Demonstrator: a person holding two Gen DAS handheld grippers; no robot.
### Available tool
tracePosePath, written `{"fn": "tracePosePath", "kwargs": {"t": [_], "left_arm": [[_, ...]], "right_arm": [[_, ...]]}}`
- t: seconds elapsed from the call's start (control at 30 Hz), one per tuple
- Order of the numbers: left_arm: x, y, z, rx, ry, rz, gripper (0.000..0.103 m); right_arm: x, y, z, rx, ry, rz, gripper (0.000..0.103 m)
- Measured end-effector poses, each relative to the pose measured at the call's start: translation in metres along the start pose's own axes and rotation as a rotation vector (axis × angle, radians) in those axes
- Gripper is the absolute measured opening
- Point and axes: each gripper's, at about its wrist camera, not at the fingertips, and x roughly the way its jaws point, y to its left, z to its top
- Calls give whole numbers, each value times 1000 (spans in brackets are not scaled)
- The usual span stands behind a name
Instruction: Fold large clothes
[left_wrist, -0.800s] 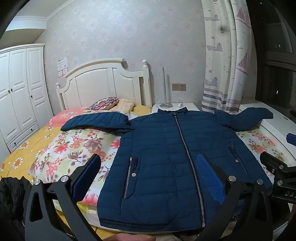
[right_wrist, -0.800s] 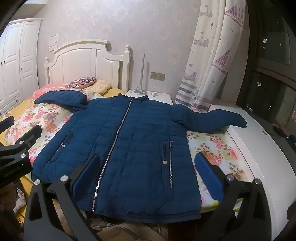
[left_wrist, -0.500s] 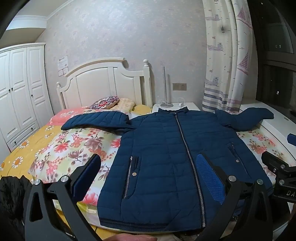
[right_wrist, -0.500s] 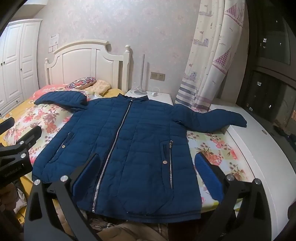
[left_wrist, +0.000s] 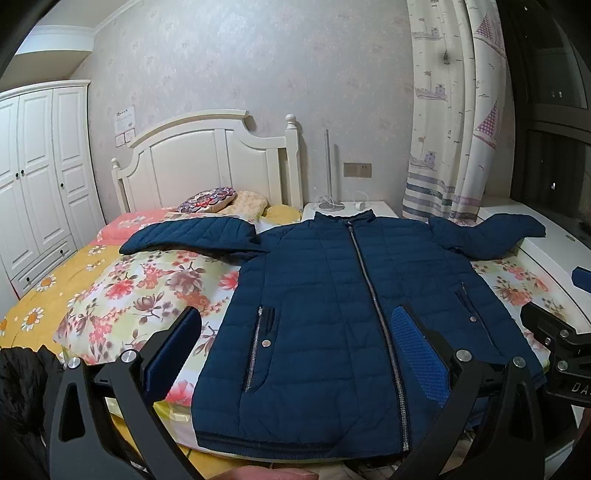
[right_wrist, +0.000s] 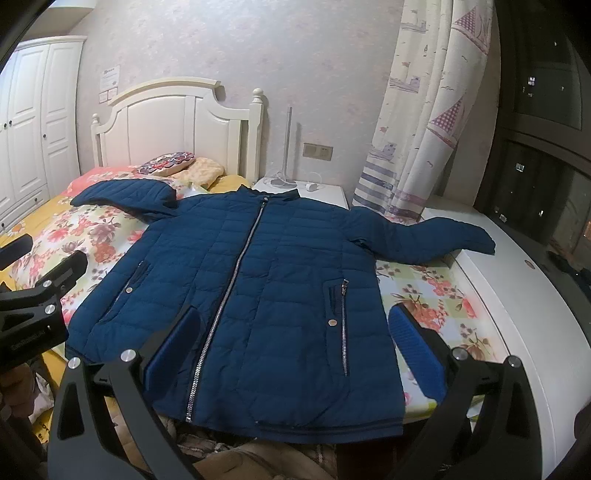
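Left wrist view: My left tongs (left_wrist: 295, 349) hang wide apart above the foot of the bed (left_wrist: 122, 291), with nothing between the blue pads.
Jacket: A navy quilted jacket (left_wrist: 332, 295) lies front up and zipped on the floral bedspread, its sleeves spread to both sides and its hem at the near edge.
Far end: White headboard (left_wrist: 207, 162), nightstand (left_wrist: 347, 208) and sailboat curtain (left_wrist: 454, 110) stand behind the collar.
Right wrist view: My right tongs (right_wrist: 295, 347) also stand wide and hold nothing, poised over the jacket's (right_wrist: 258, 288) lower half.
Sleeve: One sleeve (right_wrist: 436, 240) reaches onto the white ledge (right_wrist: 517, 295) beside the bed.
Neighbour: My left tongs (right_wrist: 33, 299) show at the left edge, clear of the fabric.
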Motion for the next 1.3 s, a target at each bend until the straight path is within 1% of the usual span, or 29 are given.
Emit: {"fn": "tracePosePath", "kwargs": {"t": [1.3], "left_arm": [[4,6,-6,-6,18,-6,99]], "right_arm": [[0,6,-3,-1,5,14,101]]}}
